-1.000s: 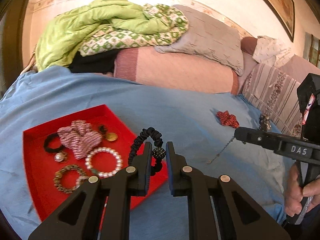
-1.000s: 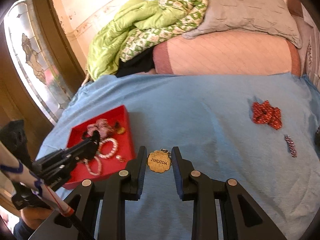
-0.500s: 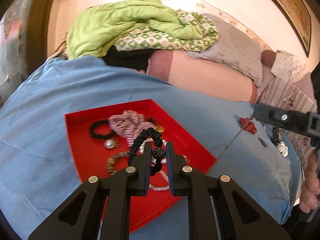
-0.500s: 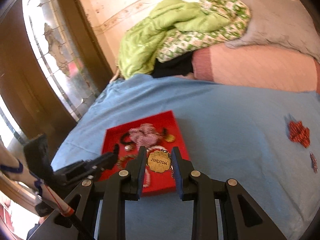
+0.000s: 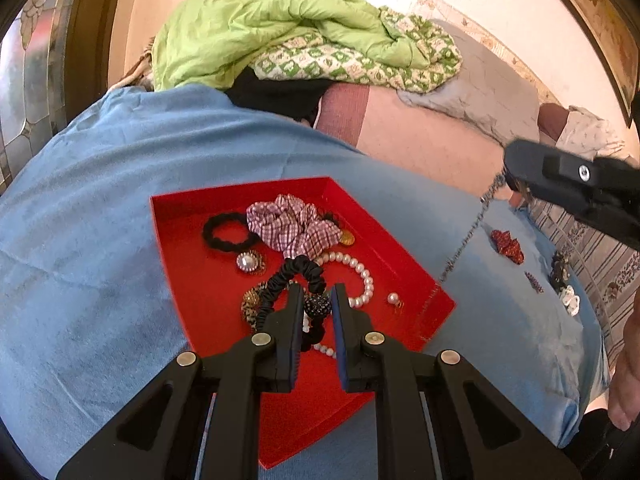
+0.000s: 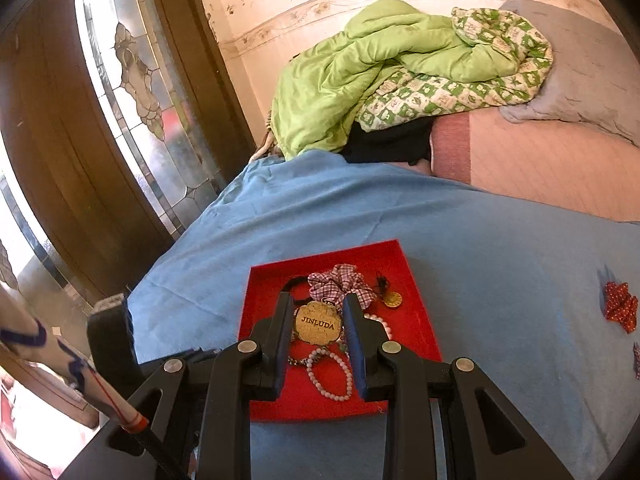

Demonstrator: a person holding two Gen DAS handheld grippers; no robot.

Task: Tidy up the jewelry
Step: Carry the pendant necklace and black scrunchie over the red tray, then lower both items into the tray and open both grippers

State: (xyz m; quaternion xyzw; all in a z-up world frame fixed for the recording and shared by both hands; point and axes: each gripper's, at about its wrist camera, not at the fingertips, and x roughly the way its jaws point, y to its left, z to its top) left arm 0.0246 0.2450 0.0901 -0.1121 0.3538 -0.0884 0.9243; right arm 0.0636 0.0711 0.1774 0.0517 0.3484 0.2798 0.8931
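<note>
1. Both grippers have travelled from over the bare blue bedspread to positions above the shallow red cardboard tray, which a second ago lay off to the side of each view.

2. Left gripper: fingers pinch the black beaded ball of a black ruffled elastic hair tie, held above the tray's near half. The tie's loop stands up past the fingertips.

3. Right gripper: fingers pinch a gold scalloped metal tag lettered JINLUDA by its edges, above the tray. From the left wrist view a thin silver chain hangs from it toward the bedspread.

4. Handling, judged: the hair tie is light, soft and springy; the bead is the one firm hold. The tag is stiff, thin and probably slippery; the trailing chain is limp and may snag the tray's rim or drape outside it.

5. Tray contents: white pearl bracelet, leopard-print ring, round pearl brooch, plain black hair band, pink checked fabric scrunchie, small gold disc.

6. Beyond the tray, still on the bedspread: red dotted fabric bow and further small pieces, too indistinct to identify.

7. Far end of the bed: crumpled green quilt.
</note>
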